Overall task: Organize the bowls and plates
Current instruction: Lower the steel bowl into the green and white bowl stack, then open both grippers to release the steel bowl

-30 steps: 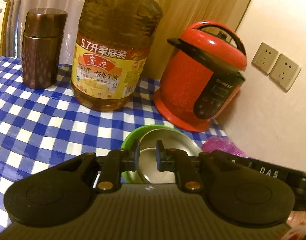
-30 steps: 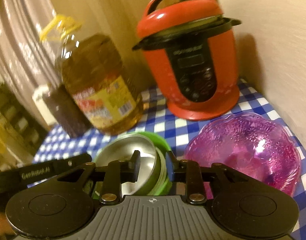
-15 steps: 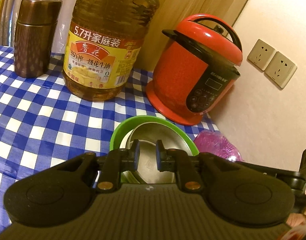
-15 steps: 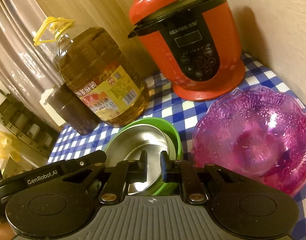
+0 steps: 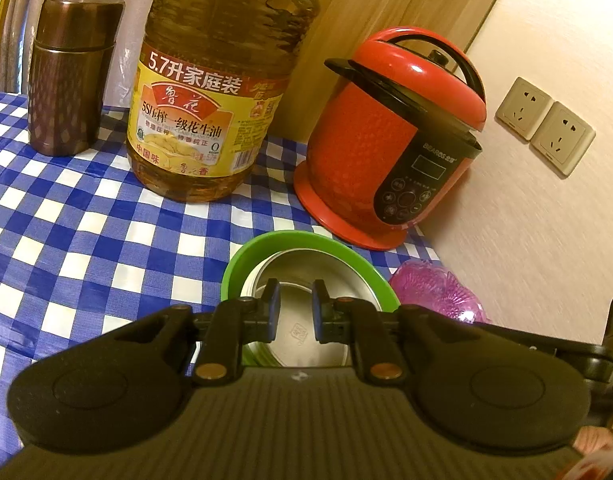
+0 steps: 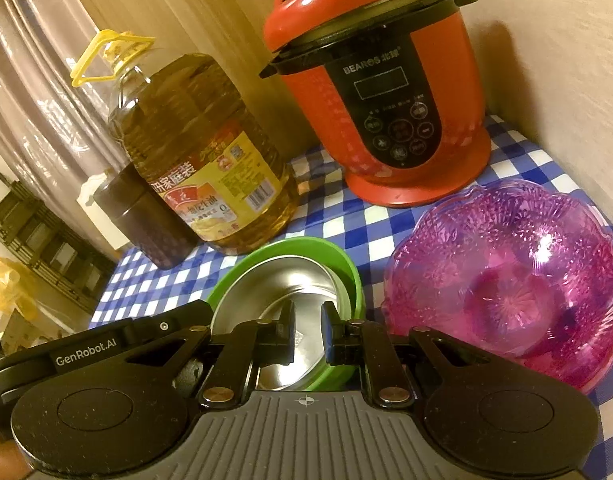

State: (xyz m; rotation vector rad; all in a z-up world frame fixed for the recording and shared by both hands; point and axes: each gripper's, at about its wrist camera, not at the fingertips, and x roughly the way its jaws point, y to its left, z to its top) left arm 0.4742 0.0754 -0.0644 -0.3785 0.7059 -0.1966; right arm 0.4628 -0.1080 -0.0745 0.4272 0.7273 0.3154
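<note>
A steel bowl (image 5: 306, 276) sits nested inside a green bowl (image 5: 274, 240) on the blue checked tablecloth (image 5: 86, 220). My left gripper (image 5: 296, 312) hovers over the steel bowl's near side, shut, with only a narrow slit between its blue pads and nothing in it. From the other side, my right gripper (image 6: 309, 330) hangs over the same steel bowl (image 6: 274, 292) and green bowl (image 6: 306, 246), also shut and empty. A purple patterned glass bowl (image 6: 506, 280) stands just right of the stack, by the wall.
A red electric cooker (image 5: 370, 152) stands behind the bowls. A big oil bottle (image 5: 210, 100) and a brown canister (image 5: 70, 76) stand to its left. The wall with two sockets (image 5: 546, 124) closes the right side. Checked cloth lies bare at the left.
The right gripper's jaws, apart near the steel bowl's right rim a second ago, have come together. Its view has drawn slightly nearer. The left gripper has stayed shut and almost still.
</note>
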